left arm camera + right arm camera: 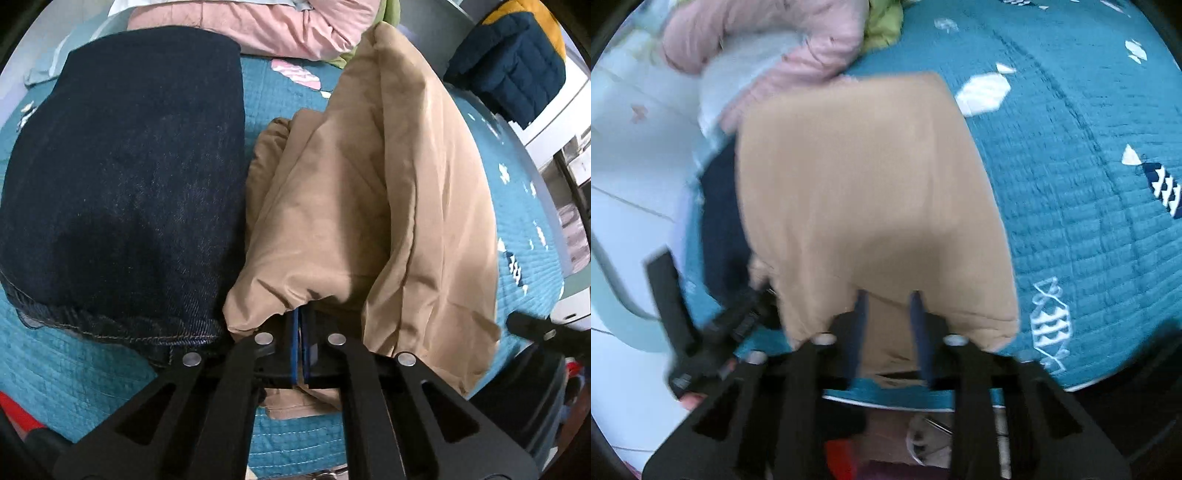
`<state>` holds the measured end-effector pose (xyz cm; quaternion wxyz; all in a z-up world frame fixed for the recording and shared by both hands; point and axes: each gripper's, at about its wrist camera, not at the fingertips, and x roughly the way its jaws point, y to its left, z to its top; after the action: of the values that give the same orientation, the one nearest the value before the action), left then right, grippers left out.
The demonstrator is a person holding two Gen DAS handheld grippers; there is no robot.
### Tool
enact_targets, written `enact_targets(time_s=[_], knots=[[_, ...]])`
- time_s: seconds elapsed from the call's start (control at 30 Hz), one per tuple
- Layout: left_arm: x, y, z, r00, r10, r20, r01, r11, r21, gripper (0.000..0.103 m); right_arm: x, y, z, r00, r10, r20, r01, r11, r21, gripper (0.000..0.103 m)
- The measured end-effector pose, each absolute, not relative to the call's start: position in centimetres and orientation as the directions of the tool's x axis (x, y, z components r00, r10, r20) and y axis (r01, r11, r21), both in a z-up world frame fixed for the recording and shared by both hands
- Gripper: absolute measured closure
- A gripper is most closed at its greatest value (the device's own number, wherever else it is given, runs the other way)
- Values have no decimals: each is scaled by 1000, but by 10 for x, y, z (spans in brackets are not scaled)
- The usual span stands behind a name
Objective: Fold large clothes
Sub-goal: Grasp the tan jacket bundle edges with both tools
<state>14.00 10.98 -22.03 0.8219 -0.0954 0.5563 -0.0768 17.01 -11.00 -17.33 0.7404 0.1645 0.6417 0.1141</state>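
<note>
Lying across a teal quilted bedspread, a tan garment takes up the middle of both views, partly folded into thick, rumpled layers. The left gripper points steeply down at the near edge of this garment, its blue-lined fingers drawn together so that almost no gap shows, with a bunched hem of tan cloth pinched at their tips. Just left of the tan garment, and touching it along one side, sits a folded dark denim piece with its stitched hem toward the camera. Beyond both lie a pink quilted jacket and a scrap of green cloth, while a navy and yellow padded jacket rests well apart at the upper right. In the right wrist view, which is blurred, the right gripper sits at the near edge of the same tan garment, with a strip of the cloth lying between its two blue pads; the pads stand visibly apart, and I cannot tell whether they press on the fabric. The left tool shows there as a dark shape at the lower left, beside the bedspread's patterned surface.
</note>
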Motion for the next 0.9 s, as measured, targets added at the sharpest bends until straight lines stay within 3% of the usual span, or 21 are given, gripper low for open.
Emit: enact_targets(time_s=[0.13,0.3,0.43,0.5,0.63,0.8,0.9], knots=[[127,115,-204,398,-234,-887,40,971,-237,99,166,-97,-238,64,366,-929,65,927,369,92],[98,117,-151,513,-180,-839,46,982,-182,99,168,-104,-235,72,408,-910,65,908,413,92],[85,86,-121,567,-283,-774,154,959,-238,99,161,-113,-235,90,438,-894,66,894,444,92],[90,65,-135,565,-237,-790,157,971,-178,98,156,-120,-233,91,456,-885,74,883,463,90],[117,55,-209,443,-26,-896,56,998,-2,99,153,-142,-221,99,517,-850,105,844,525,89],[127,90,-227,390,-165,-906,-15,982,-186,101,159,-166,-182,217,408,-887,66,900,430,89],[131,94,-232,393,-162,-905,-20,983,-185,101,164,-161,-197,184,440,-879,54,888,456,89]])
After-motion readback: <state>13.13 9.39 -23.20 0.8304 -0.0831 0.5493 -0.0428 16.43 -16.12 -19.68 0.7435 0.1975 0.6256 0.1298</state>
